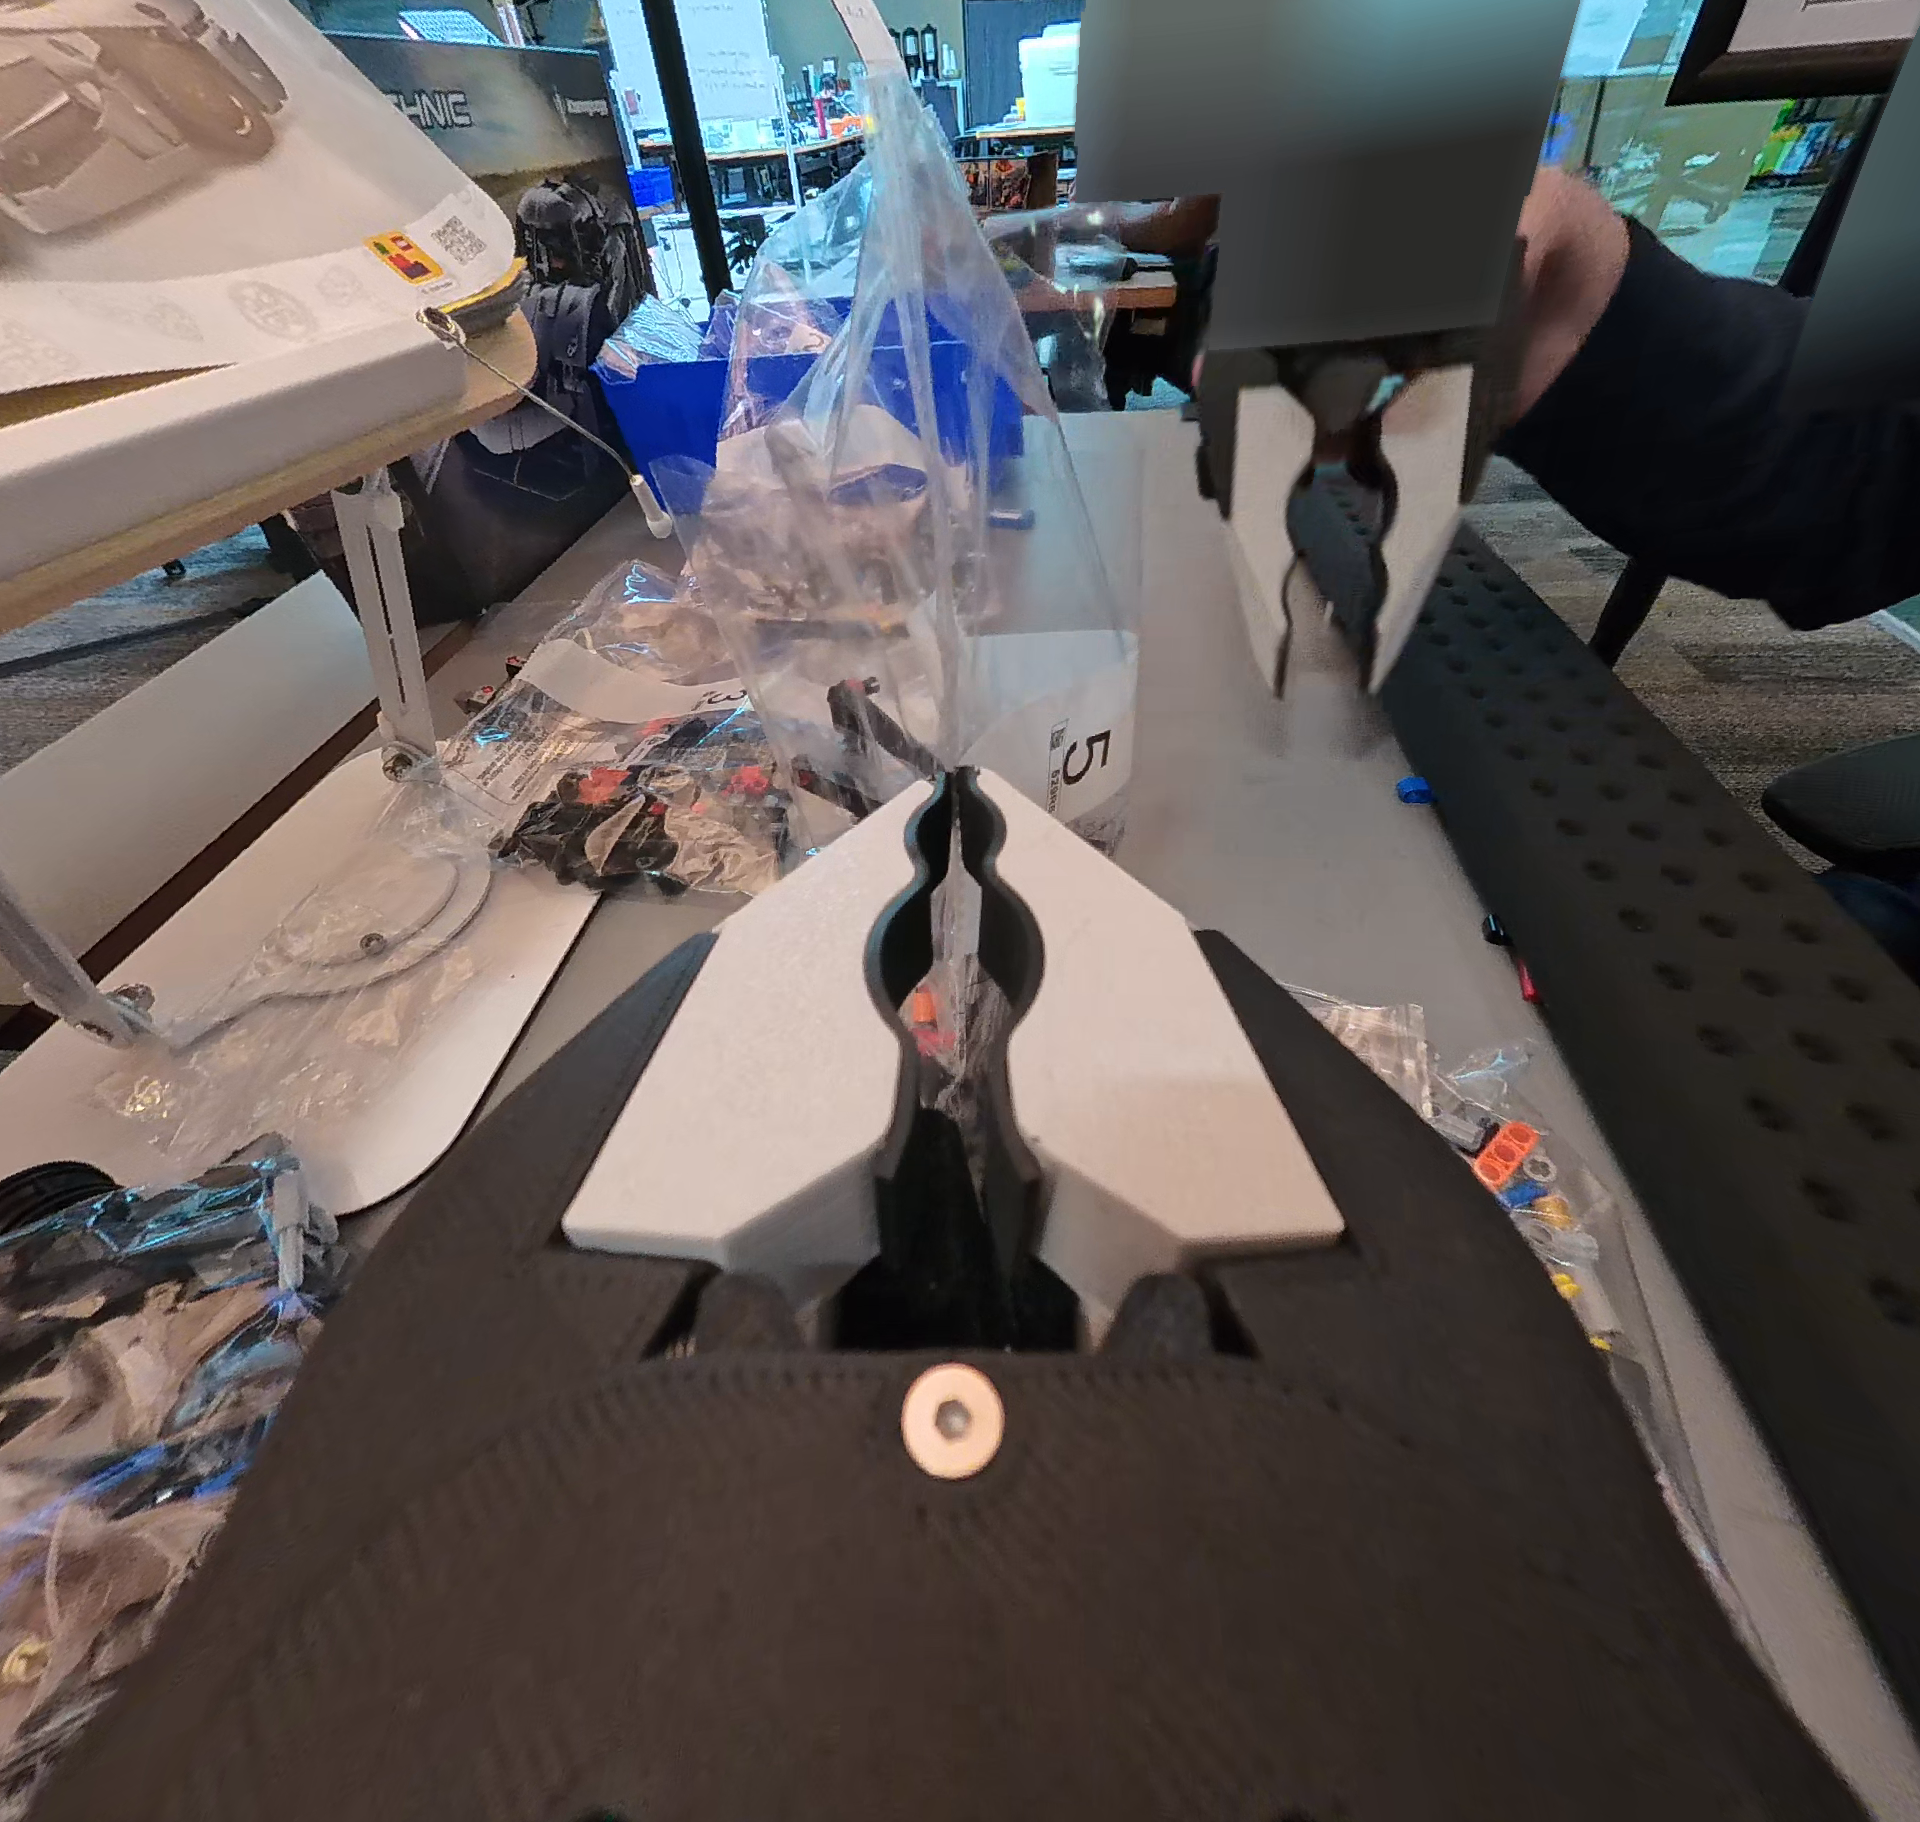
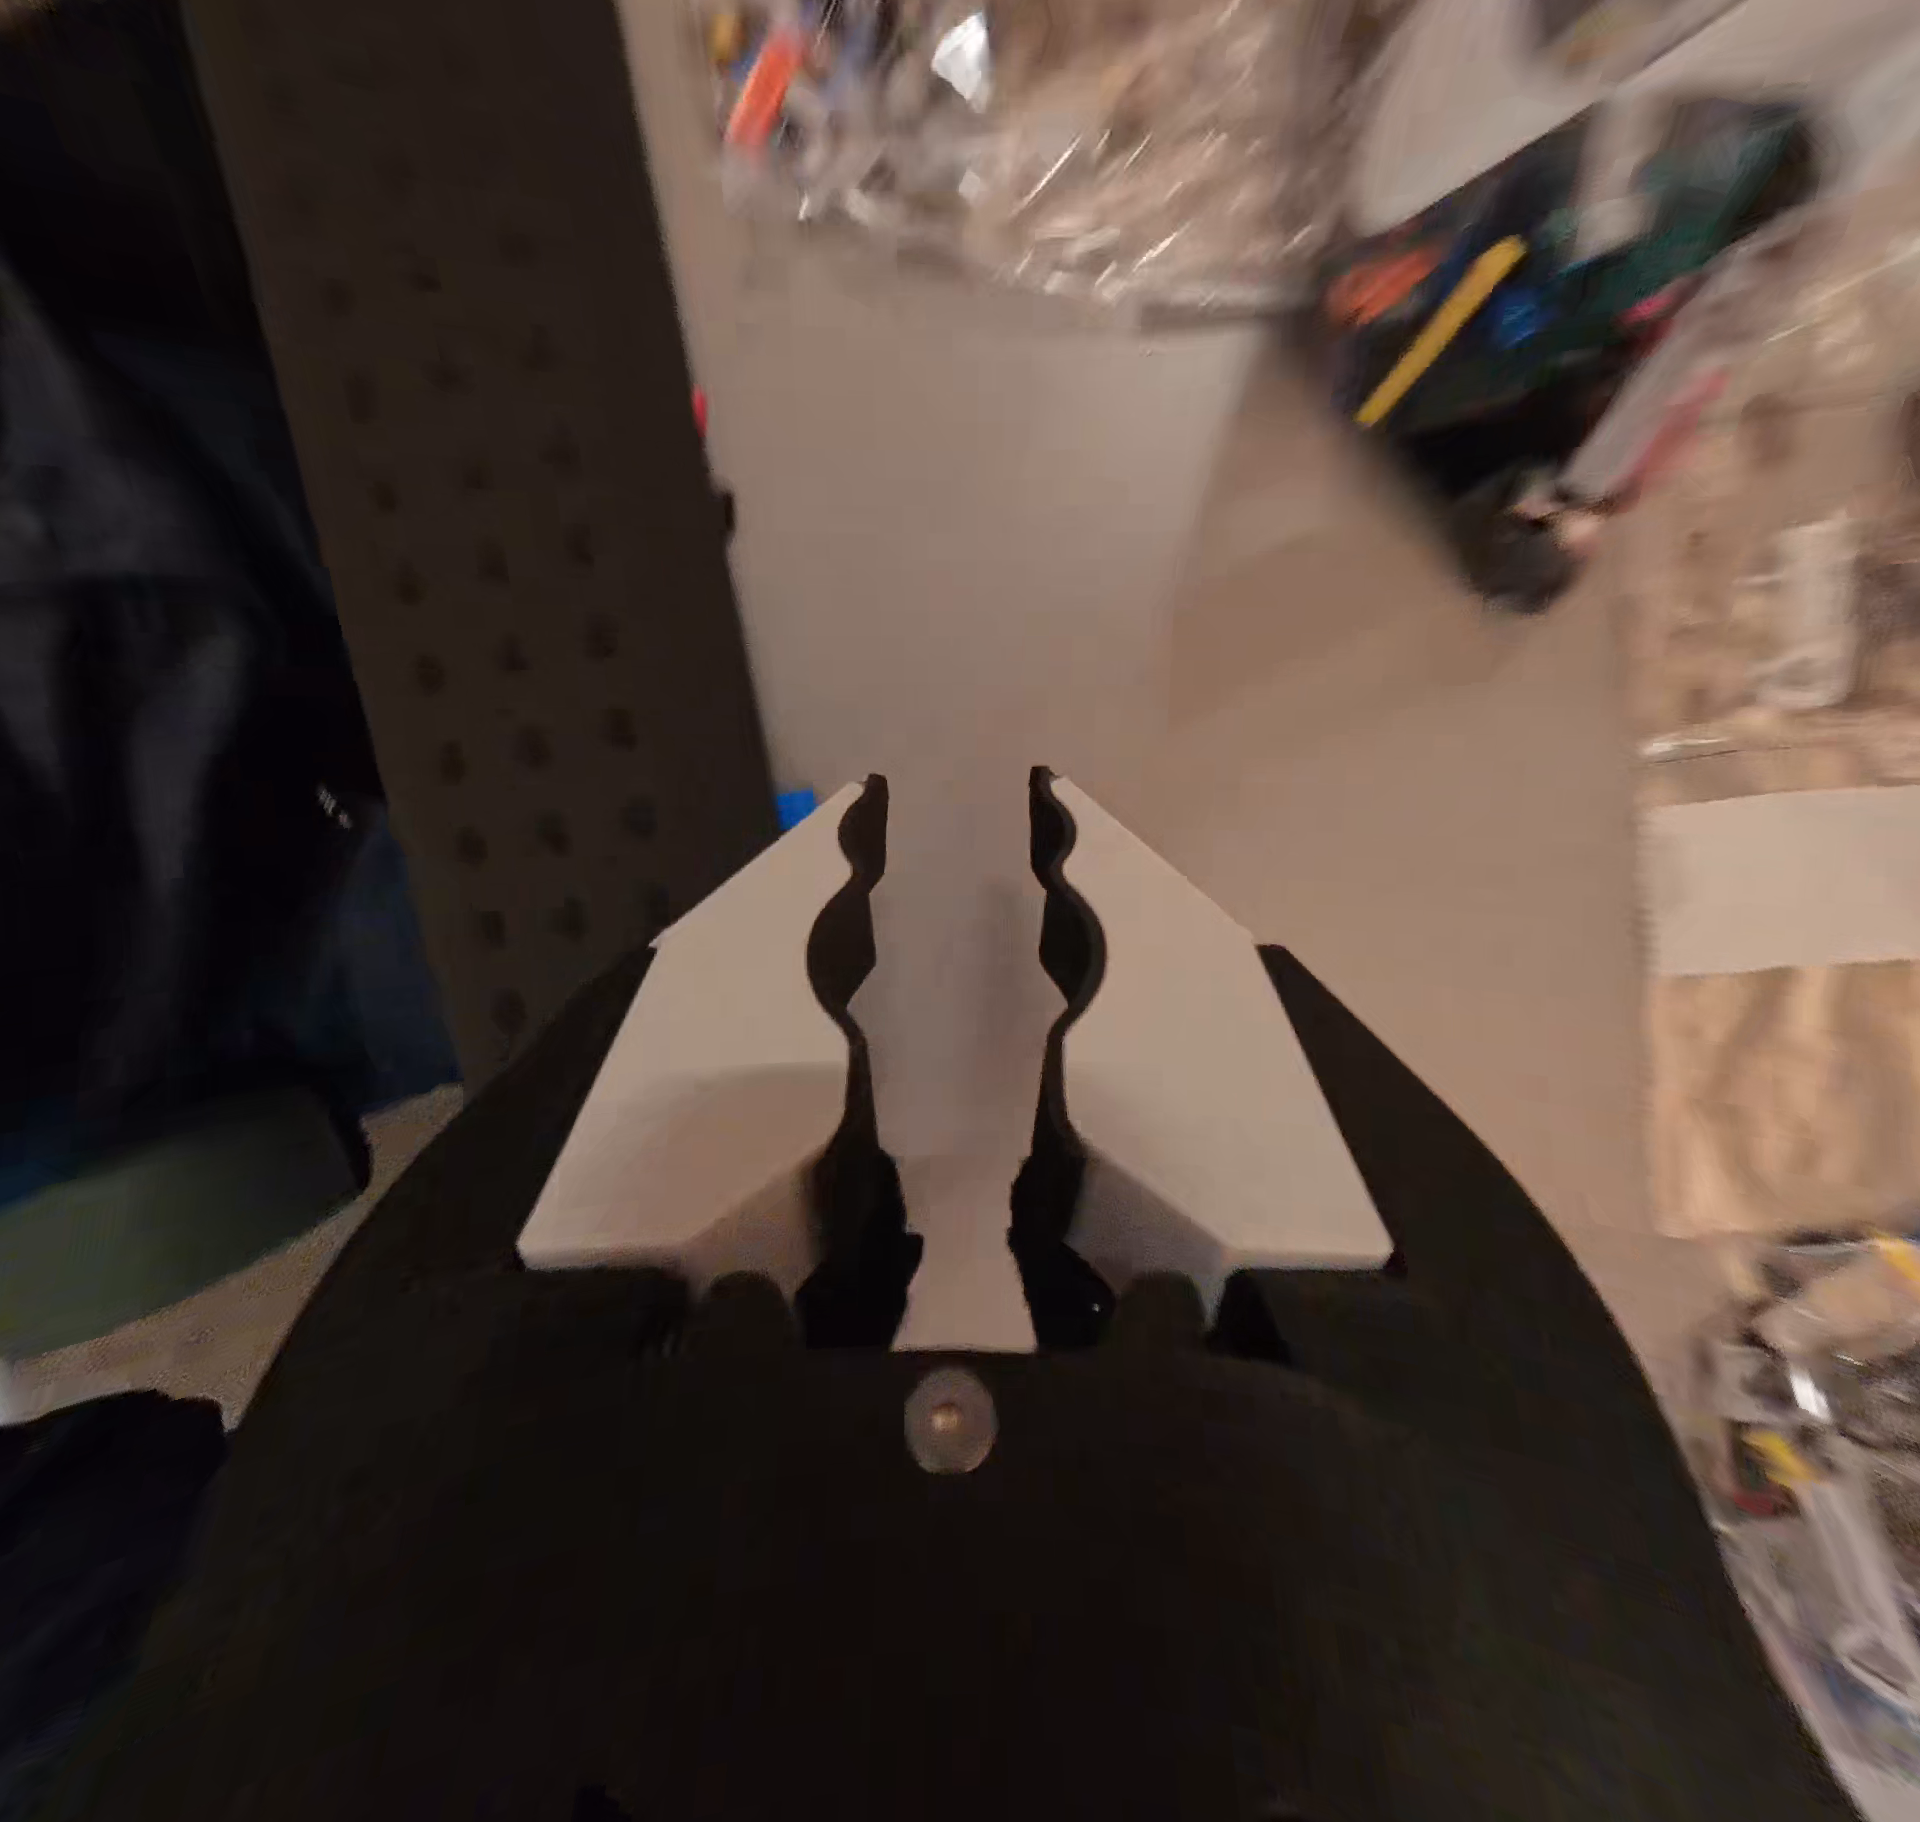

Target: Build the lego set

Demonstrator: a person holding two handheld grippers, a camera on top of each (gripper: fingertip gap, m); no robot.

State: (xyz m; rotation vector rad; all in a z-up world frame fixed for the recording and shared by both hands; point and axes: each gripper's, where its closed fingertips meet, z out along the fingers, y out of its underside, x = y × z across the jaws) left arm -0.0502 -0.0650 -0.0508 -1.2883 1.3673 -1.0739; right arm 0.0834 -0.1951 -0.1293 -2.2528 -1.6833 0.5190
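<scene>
The left gripper (image 1: 956, 785) jaws pinch a clear bag (image 1: 894, 401) upright above the worktop (image 1: 1278, 837) centre. The right gripper (image 2: 958, 785) jaws stand narrowly apart, empty, near the worktop's pegboard (image 2: 457, 484) edge.

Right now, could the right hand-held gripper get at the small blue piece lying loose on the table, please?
Probably yes: the right hand-held gripper is open and empty, hovering above the blue piece, with only bare table between them.

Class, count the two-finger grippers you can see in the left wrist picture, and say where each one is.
2. The left gripper is in the foreground, shut on the clear plastic bag. The right gripper hangs upper right, above the grey table. None seems hidden.
</scene>
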